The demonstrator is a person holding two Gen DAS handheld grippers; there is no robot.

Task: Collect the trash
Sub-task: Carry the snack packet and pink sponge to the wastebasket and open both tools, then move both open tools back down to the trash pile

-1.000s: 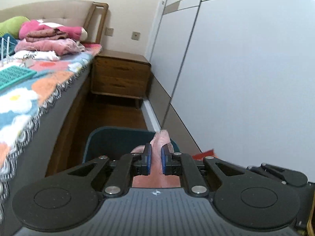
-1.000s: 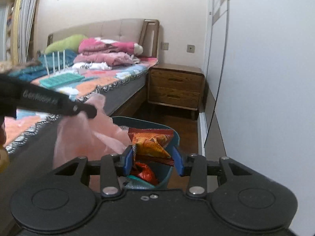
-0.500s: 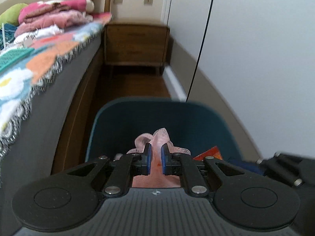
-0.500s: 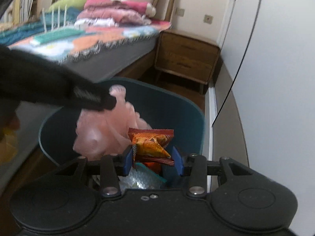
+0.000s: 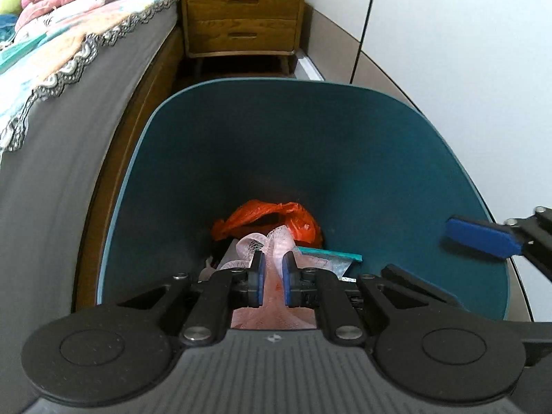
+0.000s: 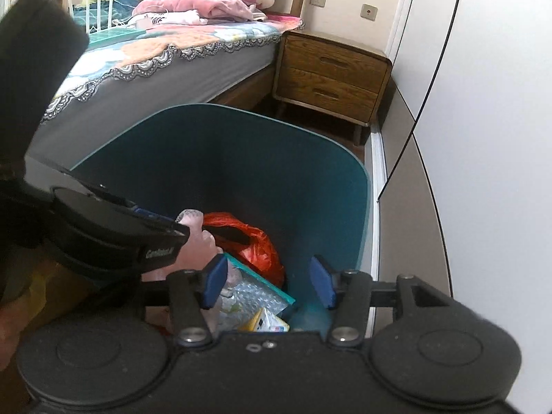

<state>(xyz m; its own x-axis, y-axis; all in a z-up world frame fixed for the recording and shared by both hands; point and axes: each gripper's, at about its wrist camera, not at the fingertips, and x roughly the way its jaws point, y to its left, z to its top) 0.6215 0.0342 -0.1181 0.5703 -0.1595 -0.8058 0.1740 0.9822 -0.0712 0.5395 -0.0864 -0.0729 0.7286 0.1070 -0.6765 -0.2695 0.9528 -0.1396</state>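
Note:
A teal trash bin stands on the floor between the bed and the wardrobe. My left gripper is down inside it, shut on a pink mesh net. In the bin lie an orange plastic bag and a teal-edged bubble mailer. My right gripper hangs over the bin's near right side with its jaws opening and nothing between the pads. Under it lie the bubble mailer and a yellow and white packet. The right wrist view shows the left gripper holding the pink net.
The bed with a patterned cover and folded pink clothes runs along the left of the bin. A wooden nightstand stands beyond the bin. White wardrobe doors close off the right side.
Both grippers sank toward the bin, the left carrying the pink net inside. The right jaws spread, and the orange snack packet they held is no longer between them.

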